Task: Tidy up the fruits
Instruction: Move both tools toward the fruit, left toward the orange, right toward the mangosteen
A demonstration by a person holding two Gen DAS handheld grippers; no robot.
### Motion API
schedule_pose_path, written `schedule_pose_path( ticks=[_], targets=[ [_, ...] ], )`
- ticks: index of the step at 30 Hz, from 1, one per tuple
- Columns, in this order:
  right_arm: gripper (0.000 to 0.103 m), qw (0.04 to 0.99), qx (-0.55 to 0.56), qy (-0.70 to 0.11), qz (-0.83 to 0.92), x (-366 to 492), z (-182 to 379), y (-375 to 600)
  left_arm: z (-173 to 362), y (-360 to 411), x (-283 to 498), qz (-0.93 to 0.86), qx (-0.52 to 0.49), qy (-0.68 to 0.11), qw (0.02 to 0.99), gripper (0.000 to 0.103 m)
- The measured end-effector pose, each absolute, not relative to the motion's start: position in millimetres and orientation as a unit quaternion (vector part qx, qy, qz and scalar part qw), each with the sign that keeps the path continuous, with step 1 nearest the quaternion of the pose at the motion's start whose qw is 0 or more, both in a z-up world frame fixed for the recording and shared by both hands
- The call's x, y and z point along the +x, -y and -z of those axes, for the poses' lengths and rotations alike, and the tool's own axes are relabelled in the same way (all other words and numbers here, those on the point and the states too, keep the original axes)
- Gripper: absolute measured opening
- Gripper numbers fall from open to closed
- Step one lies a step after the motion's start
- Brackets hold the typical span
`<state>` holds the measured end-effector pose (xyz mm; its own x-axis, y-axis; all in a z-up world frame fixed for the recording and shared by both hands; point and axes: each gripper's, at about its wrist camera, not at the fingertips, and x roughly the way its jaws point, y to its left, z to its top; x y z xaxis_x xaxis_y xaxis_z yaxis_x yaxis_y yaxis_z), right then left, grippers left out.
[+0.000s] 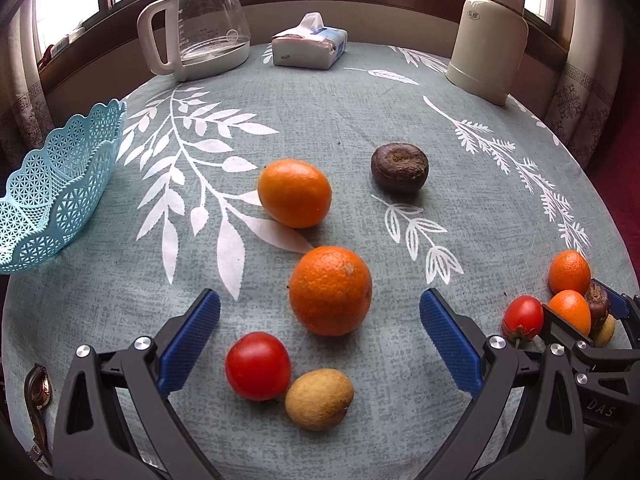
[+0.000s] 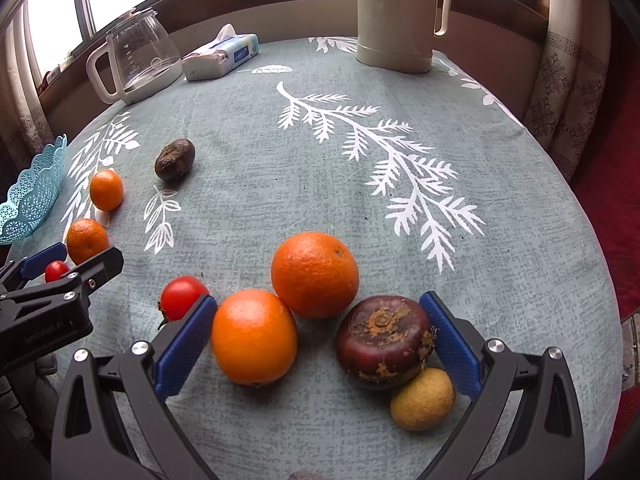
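Observation:
In the left wrist view my left gripper (image 1: 319,305) is open and low over the table, holding nothing. A large orange (image 1: 330,290) lies between its fingertips, with a red tomato (image 1: 258,366) and a tan longan (image 1: 319,399) nearer the camera. Another orange (image 1: 295,193) and a dark brown fruit (image 1: 399,166) lie farther off. The blue lattice basket (image 1: 60,184) stands at the left edge. My right gripper (image 2: 318,307) is open around an orange (image 2: 254,336) and a purple fruit (image 2: 384,340). A second orange (image 2: 315,274) sits just ahead, a longan (image 2: 423,398) by the right finger, and a tomato (image 2: 182,296) outside the left finger.
At the back of the round, leaf-patterned tablecloth (image 1: 328,112) stand a glass carafe (image 1: 200,24), a tissue pack (image 1: 310,46) and a cream thermos (image 1: 490,36). Glasses (image 1: 38,392) lie at the near left edge. Curtains and a windowsill ring the table.

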<state>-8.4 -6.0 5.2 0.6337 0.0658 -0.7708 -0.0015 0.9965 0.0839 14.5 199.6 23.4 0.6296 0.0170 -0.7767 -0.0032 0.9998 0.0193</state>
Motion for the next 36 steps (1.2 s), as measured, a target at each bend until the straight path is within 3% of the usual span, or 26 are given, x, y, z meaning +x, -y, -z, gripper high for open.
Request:
schedule_pose_path(
  ticks=[12, 36],
  targets=[
    [0.098, 0.924, 0.055, -0.378, -0.036, -23.9, -19.7, 8.9, -33.9, -202.8, 7.0, -0.013, 0.001, -0.398, 0.917, 0.101],
    [0.098, 0.922, 0.111, -0.369, -0.05, -39.3, -30.2, 45.8, -45.5, -225.6, -7.7, -0.001, -0.025, -0.4, 0.916, 0.101]
  ],
)
